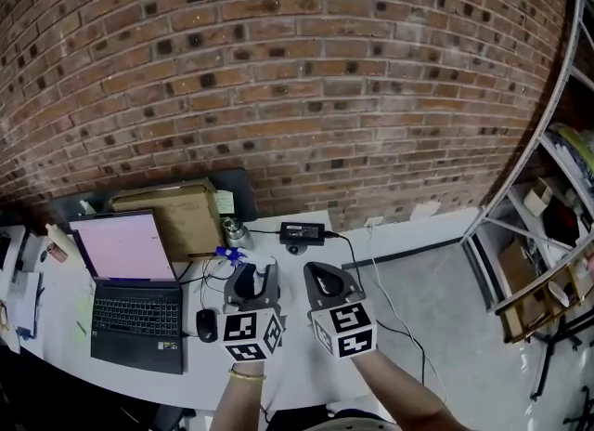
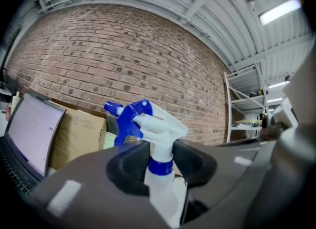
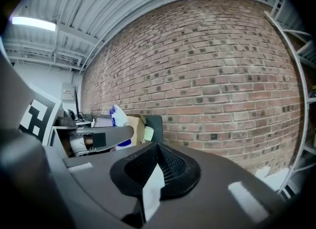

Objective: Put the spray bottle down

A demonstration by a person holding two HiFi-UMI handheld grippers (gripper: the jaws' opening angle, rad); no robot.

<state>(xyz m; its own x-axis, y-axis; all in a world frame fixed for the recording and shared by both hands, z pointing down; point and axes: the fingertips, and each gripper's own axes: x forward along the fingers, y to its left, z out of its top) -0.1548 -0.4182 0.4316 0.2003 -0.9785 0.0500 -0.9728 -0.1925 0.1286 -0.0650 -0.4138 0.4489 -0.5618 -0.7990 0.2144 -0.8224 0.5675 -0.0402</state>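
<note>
A white spray bottle (image 2: 157, 124) with a blue trigger, nozzle and collar stands upright between the jaws of my left gripper (image 2: 160, 163), which is shut on its neck just under the head. The nozzle points left. In the head view the left gripper (image 1: 249, 278) holds the spray bottle (image 1: 243, 282) above the white desk (image 1: 288, 262), right of the laptop. My right gripper (image 1: 325, 282) hovers beside it on the right, its jaws together and nothing in them. The right gripper view shows the right gripper (image 3: 157, 150) with its pads meeting at the tip, and the spray bottle (image 3: 117, 117) off to the left.
On the desk are an open laptop (image 1: 130, 280), a black mouse (image 1: 206, 325), a cardboard box (image 1: 181, 215), a metal bottle (image 1: 237, 232) and a black power adapter (image 1: 302, 231) with cables. A brick wall stands behind. A metal shelf rack (image 1: 548, 234) is at the right.
</note>
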